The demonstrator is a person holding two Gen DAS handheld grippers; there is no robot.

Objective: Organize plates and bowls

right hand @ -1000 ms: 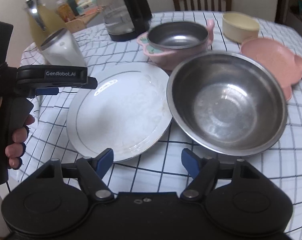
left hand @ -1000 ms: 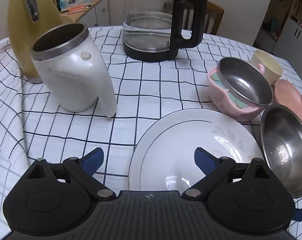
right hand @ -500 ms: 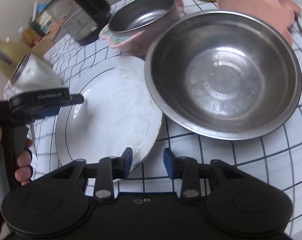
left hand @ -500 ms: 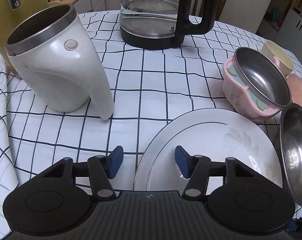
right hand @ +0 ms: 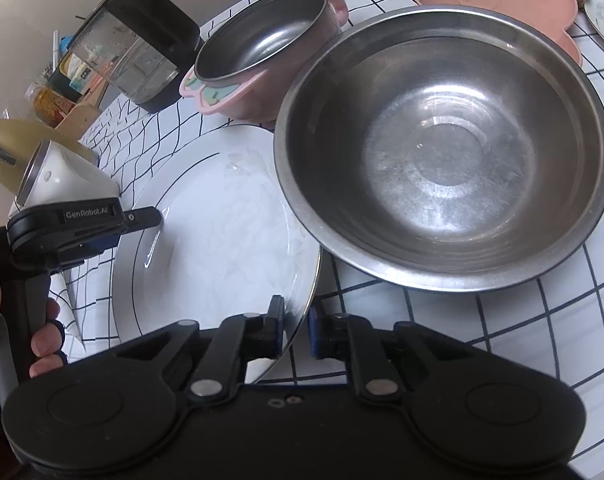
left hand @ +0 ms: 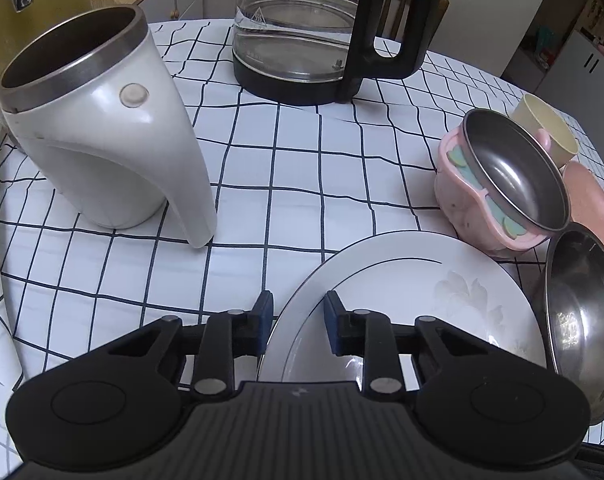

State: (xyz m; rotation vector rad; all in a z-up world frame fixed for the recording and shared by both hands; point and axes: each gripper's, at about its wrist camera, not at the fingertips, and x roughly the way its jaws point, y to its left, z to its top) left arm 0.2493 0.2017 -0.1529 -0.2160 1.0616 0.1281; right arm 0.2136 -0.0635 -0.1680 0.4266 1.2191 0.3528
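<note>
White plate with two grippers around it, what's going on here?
A person holds a gripper in each hand, and both are at the round white plate with a thin dark rim line. The left gripper has its fingers on either side of the plate's rim, not closed tight. The right gripper straddles the rim on another side. The plate lies on the checked tablecloth, beside the large stainless steel bowl, which overlaps its edge.
</note>
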